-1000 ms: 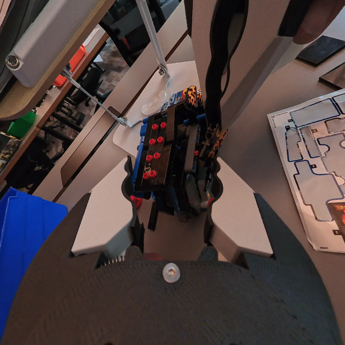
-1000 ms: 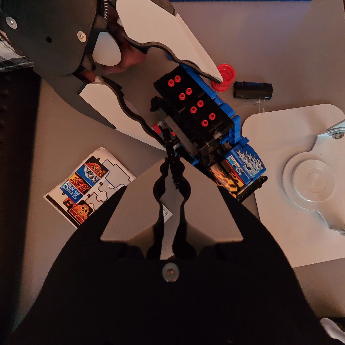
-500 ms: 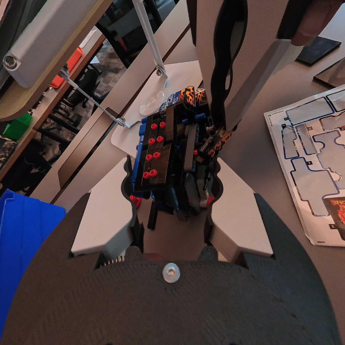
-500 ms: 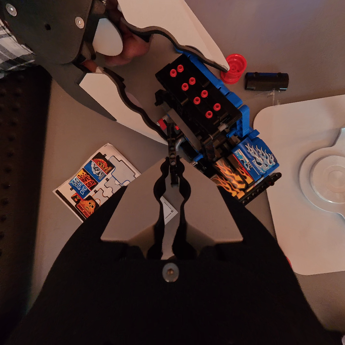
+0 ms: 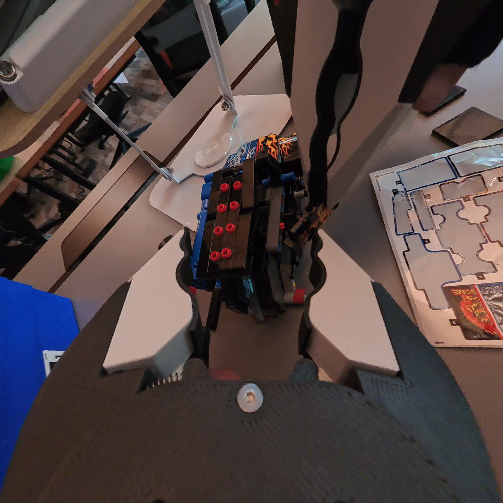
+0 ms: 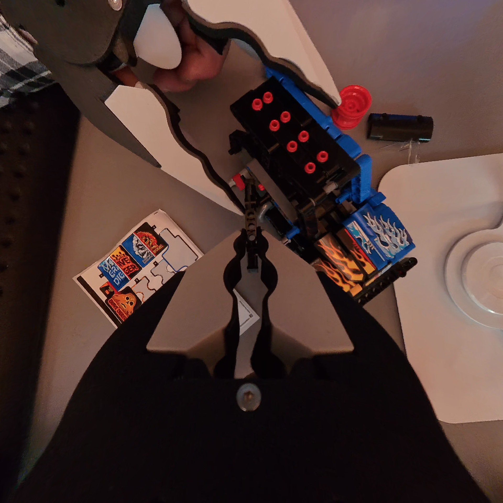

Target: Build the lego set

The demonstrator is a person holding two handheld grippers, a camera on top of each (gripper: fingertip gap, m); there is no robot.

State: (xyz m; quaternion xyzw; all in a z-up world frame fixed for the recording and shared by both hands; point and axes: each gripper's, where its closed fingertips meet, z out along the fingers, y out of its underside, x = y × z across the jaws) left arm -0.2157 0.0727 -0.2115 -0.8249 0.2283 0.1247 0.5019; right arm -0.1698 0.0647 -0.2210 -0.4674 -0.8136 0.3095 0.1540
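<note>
Lego truck, a half-built black and blue model with red studs on top and flame-patterned panels at its right end, lies on a grey worktop in the middle of both views. The left gripper reaches in from the near side with its jaws apart, one on each flank of the model; this looks like bracing, to keep the truck from sliding while a part goes in. Whether the jaws actually press on the sides cannot be told.

The right gripper has its jaws together on a thin black beam with holes along it, whose far tip meets the truck's near edge, probably for pressing into place. The joint itself is dark and hidden.

A white lamp base sits right of the truck, just beside its flame panels. A sticker sheet lies left, partly covered by the right gripper. A blue bin is cut off at the left edge of the left wrist view. Beyond the truck rest a loose red wheel and a short black cylinder. The truck's underside is out of sight.
</note>
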